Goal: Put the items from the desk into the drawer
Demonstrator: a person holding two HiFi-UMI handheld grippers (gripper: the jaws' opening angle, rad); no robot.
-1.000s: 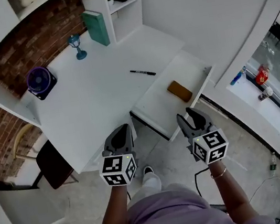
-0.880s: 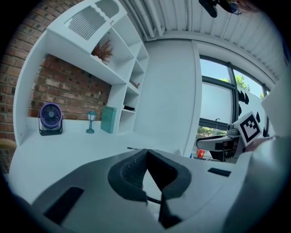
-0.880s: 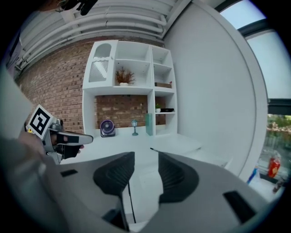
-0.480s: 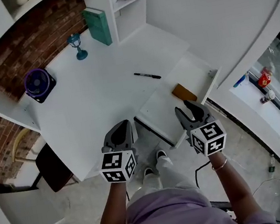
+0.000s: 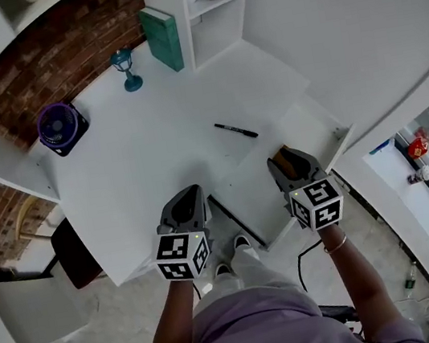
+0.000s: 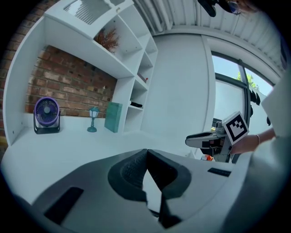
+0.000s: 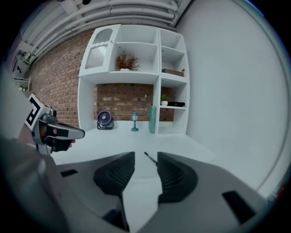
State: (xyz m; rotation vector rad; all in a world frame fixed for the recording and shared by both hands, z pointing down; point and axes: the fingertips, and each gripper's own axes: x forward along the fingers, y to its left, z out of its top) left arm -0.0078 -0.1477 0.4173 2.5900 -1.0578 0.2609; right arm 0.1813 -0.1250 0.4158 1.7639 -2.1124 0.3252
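On the white surface, a black pen lies near the edge that borders the open drawer. In the drawer, a brown item shows just beyond the right claw. That claw hovers over the drawer, released with nothing between its jaws, while the left claw is clenched empty at the surface's near edge.

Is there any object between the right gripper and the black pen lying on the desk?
Nothing visible does. The right gripper hangs over the open drawer, jaws apart, and its view shows the pen straight ahead with only bare white desk between.
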